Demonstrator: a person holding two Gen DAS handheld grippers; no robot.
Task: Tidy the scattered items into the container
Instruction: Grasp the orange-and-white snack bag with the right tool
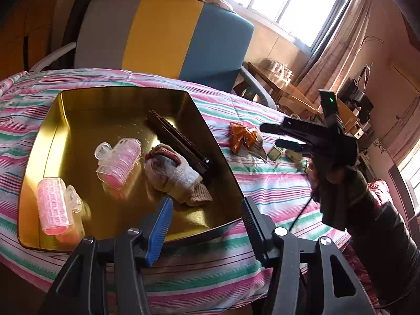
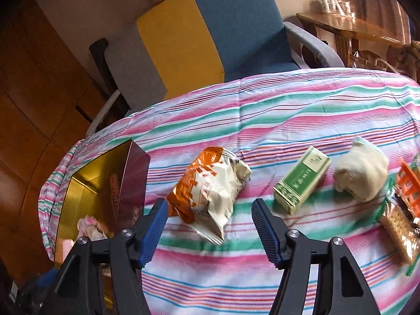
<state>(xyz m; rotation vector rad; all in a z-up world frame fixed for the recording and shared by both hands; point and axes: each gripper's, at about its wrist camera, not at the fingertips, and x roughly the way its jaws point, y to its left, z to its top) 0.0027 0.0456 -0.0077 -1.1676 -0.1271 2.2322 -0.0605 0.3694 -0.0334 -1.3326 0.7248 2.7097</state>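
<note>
Item: crinkled orange-and-white foil snack bag (image 2: 210, 186), lying on striped pink-green-white bedcover (image 2: 262, 120), right of shallow gold-lined metal tin (image 1: 65, 120). Judged light, soft, slippery on the foil; likely fragile contents. Best taken across the puffed middle or at the crimped near end, with gentle pressure.

Position relative to right tool (image 2: 208, 216): just beyond the tips, centred between the spread jaws, near end of bag reaching into the gap. Contact not discernible. Nothing pinched.

Left tool (image 1: 207, 219): jaws spread, empty, hovering at the near right edge of the tin.

Already in the tin:
- two pink hair rollers with clear plastic clips (image 1: 119, 161), one centre, one near left
- bundled grey-and-red sock (image 1: 173, 174), centre right
- long dark comb-like bar (image 1: 178, 137), along the right wall; identity uncertain

Left on the bedcover, right of the snack bag:
- small green-and-cream cardboard box (image 2: 302, 179), stiff, light by appearance
- rolled cream sock (image 2: 363, 169), soft, easily squeezed
- orange plastic piece (image 2: 409, 183) and a pack of crackers (image 2: 401, 233) at the far right edge, partly cut off

Beyond the bed: chair with grey, yellow and blue cushion (image 2: 197, 39).

Tidying judged partway done.
</note>
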